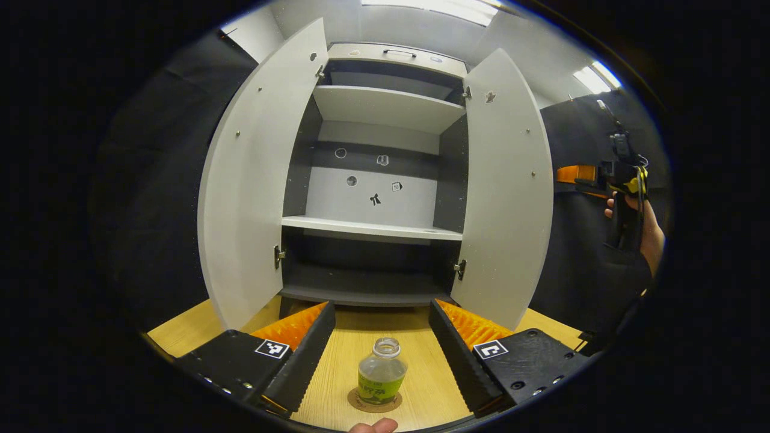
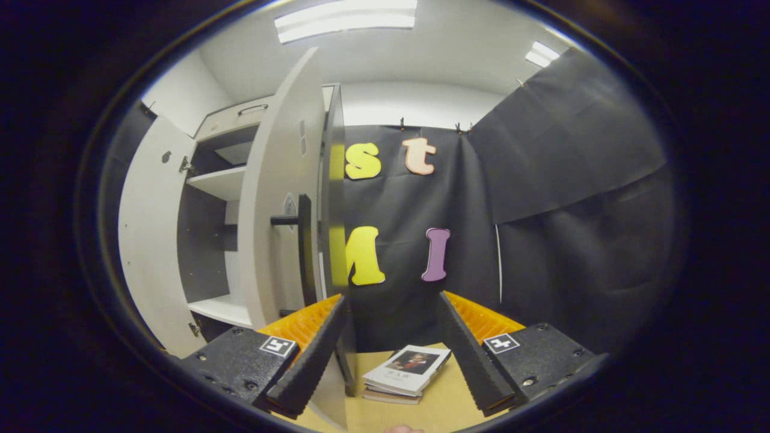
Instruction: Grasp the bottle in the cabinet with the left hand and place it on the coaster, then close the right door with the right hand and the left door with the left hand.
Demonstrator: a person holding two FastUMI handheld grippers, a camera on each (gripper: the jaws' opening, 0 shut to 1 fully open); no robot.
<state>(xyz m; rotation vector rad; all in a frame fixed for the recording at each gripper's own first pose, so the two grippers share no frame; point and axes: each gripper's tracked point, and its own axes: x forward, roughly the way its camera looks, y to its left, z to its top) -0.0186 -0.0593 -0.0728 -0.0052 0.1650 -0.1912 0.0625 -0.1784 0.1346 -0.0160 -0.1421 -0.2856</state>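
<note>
A clear bottle [image 1: 382,376] with a green label and no cap stands upright on a round brown coaster [image 1: 374,402] on the wooden table. My left gripper [image 1: 382,305] is open, and the bottle stands between its fingers [image 1: 301,355] with a gap on each side. Behind it the grey cabinet [image 1: 373,228] stands with its left door [image 1: 252,198] and right door [image 1: 508,198] swung wide. My right gripper [image 2: 392,297] is open beside the right door [image 2: 283,198], whose front edge runs down just inside its left finger [image 2: 313,355]. The right gripper [image 1: 625,180] and its hand also appear past the right door.
The cabinet shelves [image 1: 370,227] are bare. A black bar handle [image 2: 302,240] sticks out from the right door. A small stack of books [image 2: 406,370] lies on the table below my right gripper. Black cloth walls close in the booth on both sides.
</note>
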